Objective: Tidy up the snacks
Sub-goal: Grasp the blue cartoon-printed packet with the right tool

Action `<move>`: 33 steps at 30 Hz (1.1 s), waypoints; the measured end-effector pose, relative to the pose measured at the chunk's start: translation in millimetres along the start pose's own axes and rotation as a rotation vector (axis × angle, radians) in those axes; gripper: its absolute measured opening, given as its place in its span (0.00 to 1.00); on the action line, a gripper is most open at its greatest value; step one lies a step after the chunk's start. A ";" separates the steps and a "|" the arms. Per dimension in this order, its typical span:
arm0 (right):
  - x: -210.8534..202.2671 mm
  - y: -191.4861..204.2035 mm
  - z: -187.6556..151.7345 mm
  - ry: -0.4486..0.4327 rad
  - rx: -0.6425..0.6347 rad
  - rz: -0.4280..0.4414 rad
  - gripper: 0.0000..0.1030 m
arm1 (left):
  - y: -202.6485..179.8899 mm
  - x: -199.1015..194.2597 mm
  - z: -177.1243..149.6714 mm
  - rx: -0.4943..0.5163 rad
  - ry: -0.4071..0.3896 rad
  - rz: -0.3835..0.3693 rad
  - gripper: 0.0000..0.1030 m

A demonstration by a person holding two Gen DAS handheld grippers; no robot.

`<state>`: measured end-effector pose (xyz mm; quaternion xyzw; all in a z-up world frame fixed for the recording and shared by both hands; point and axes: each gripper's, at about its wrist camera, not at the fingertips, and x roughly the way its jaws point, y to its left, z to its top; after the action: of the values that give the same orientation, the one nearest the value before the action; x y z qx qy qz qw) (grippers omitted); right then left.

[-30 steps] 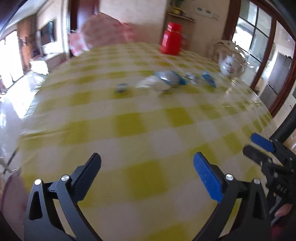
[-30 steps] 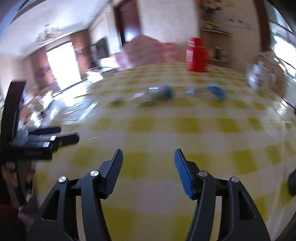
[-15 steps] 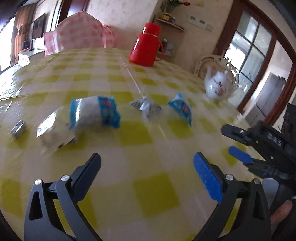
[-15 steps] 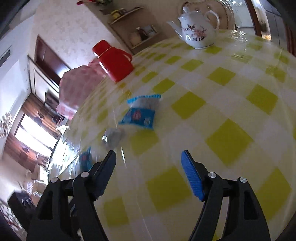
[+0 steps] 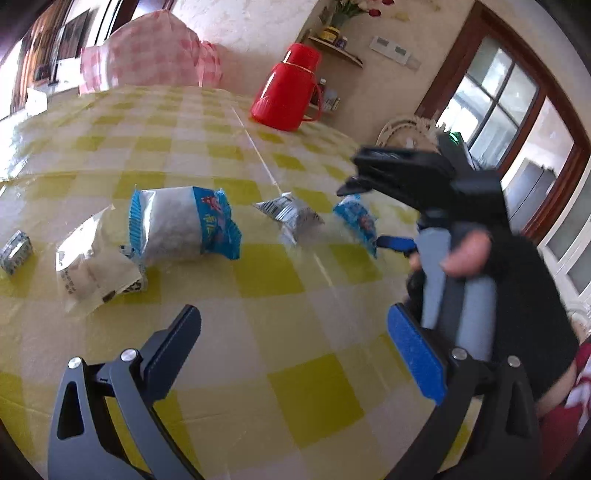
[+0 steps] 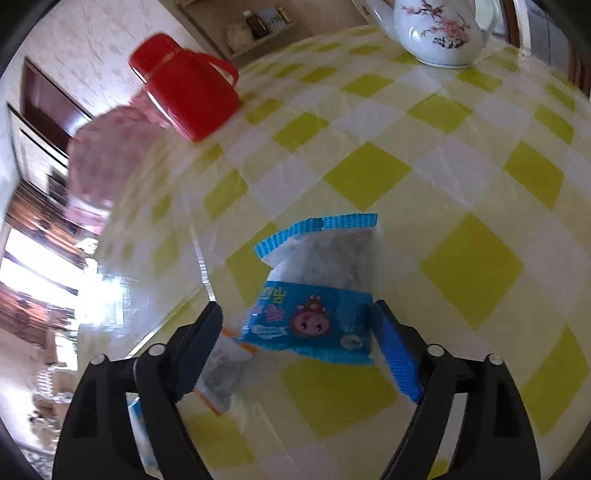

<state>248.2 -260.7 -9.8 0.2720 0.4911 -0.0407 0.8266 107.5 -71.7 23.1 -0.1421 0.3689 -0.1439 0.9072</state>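
Several snack packets lie on the yellow checked table [image 5: 266, 273]: a large blue-and-white packet [image 5: 181, 225], a clear white one [image 5: 92, 269], a small grey one [image 5: 291, 214], a small wrapped sweet [image 5: 14, 251] and a blue pig-print packet [image 5: 358, 221]. My left gripper [image 5: 295, 350] is open and empty, near of the packets. My right gripper [image 6: 299, 343] is open, with the pig-print packet [image 6: 317, 295] between its jaws; the fingers do not press it. The right gripper shows in the left wrist view [image 5: 376, 214] beside that packet.
A red thermos jug [image 5: 288, 96] stands at the far side of the table. A white flowered teapot [image 6: 439, 29] stands at the far right. A pink checked cover [image 5: 147, 59] sits at the far left. A grey packet [image 6: 221, 373] lies by my right gripper's left finger.
Both grippers have moved forward over the table towards the packets. My right gripper has come down around the pig-print packet, which now lies between its open jaws.
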 end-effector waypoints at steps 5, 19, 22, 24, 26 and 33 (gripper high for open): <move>12.1 4.8 -3.3 -0.005 -0.079 -0.045 0.78 | 4.6 0.3 -2.6 -0.017 0.022 -0.010 0.98; -14.3 -24.3 -32.3 -0.111 -0.313 -0.081 0.65 | 5.4 7.0 -7.2 -0.020 0.077 -0.007 0.98; -10.6 -21.6 -26.9 -0.106 -0.298 -0.092 0.56 | 5.1 7.4 -7.2 -0.019 0.080 -0.012 0.98; -13.8 -21.9 -30.0 -0.102 -0.289 -0.084 0.49 | 6.0 8.0 -7.0 -0.024 0.084 -0.017 0.98; -28.9 -25.2 -43.7 -0.115 -0.301 -0.059 0.43 | 6.2 8.8 -7.1 -0.026 0.084 -0.016 0.98; -103.7 -55.5 -105.3 -0.230 -0.354 -0.025 0.34 | -2.1 9.5 -10.0 0.010 0.083 0.012 0.98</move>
<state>93.2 -277.0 15.0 0.1100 0.3964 0.0055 0.9115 106.6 -78.6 11.0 -0.1294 0.4063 -0.1458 0.8927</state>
